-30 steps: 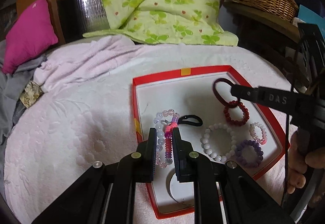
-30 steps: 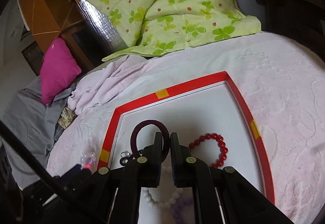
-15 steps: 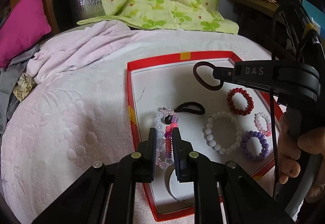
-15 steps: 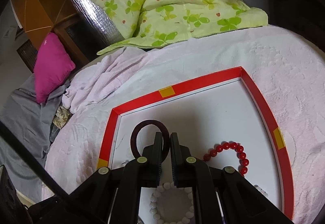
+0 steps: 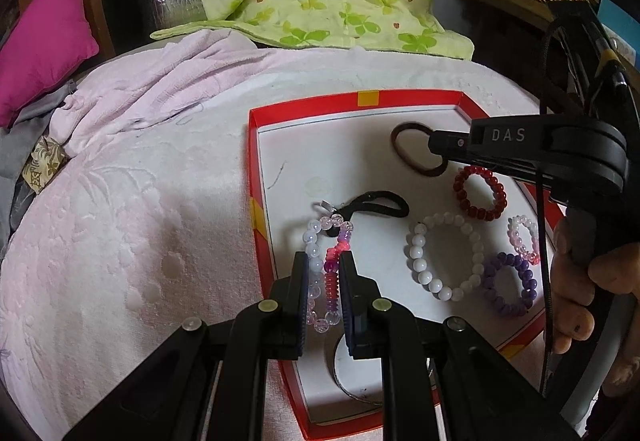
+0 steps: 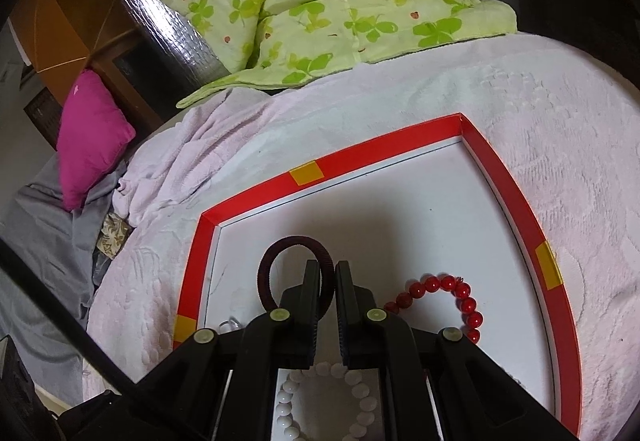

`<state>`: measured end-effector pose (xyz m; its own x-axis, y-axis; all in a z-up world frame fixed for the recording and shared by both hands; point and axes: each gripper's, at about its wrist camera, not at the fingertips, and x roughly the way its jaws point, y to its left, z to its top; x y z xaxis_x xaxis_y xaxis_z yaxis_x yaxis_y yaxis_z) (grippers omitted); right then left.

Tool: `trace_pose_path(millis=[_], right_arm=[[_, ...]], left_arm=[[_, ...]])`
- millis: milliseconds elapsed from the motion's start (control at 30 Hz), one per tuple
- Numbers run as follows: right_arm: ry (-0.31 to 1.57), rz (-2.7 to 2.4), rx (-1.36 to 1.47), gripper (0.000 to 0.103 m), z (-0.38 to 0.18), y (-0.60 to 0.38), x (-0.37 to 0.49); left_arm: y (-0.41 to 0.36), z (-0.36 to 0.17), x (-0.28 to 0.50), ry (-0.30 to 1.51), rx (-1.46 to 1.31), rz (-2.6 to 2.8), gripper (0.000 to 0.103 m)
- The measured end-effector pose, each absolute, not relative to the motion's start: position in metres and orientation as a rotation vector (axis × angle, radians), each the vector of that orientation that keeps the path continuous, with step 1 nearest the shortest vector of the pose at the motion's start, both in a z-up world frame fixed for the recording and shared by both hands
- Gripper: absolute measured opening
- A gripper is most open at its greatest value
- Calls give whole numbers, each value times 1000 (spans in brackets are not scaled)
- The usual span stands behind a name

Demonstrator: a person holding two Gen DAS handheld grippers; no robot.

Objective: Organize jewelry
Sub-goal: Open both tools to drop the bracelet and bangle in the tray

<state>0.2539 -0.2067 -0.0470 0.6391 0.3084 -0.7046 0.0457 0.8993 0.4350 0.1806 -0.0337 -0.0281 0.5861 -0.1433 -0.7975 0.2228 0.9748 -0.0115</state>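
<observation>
Jewelry sits in the red tray. My left gripper pinches the pastel bead bracelet near-left; my right gripper clamps the maroon hair tie far. I set each down apart, unlooped.

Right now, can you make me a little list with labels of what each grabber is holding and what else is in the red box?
left gripper: shut on the mixed bead bracelet
right gripper: shut on the dark hair tie
box: red rim, white floor, sits on the pink blanket
lying in box: black hair tie, red bracelet, white bracelet, purple bracelet, small pink bracelet
</observation>
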Motion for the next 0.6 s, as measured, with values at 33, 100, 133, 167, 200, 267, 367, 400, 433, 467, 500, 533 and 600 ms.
trace_pose_path(millis=[33,100,133,167,200,267,367,400,433,467,500,533,600], right_arm=[[875,152,442,10,-48,-206,254],[880,149,450,10,-49,-207,255],[881,149,455,10,-49,-208,255],[879,149,460,10,-49,-209,255],[877,147,464,11,-48,-210,254],[875,145,477,18,-47,-213,253],[871,138,476,22,-43,-215,250],[869,139,473,22,-41,-215,248],[867,139,469,22,-40,-215,247],[865,138,459,22,-38,-214,245],[863,135,445,22,-36,-214,242],[860,132,436,22,-34,-213,239],[855,133,430,22,-29,-214,232]], left_arm=[[-34,-29,181,923,94,-212,16],[-34,-29,182,925,89,-212,16],[-34,-29,182,926,87,-220,17],[-35,-28,181,924,89,-220,21],[-35,-27,181,923,95,-211,36],[-35,-26,180,912,105,-190,55],[-33,-21,177,894,115,-168,56],[-32,-19,176,892,109,-162,57],[-31,-17,175,888,106,-154,58],[-29,-15,174,883,108,-149,58],[-28,-13,171,875,116,-135,58],[-28,-11,170,868,122,-126,58],[-26,-7,166,856,126,-119,62]])
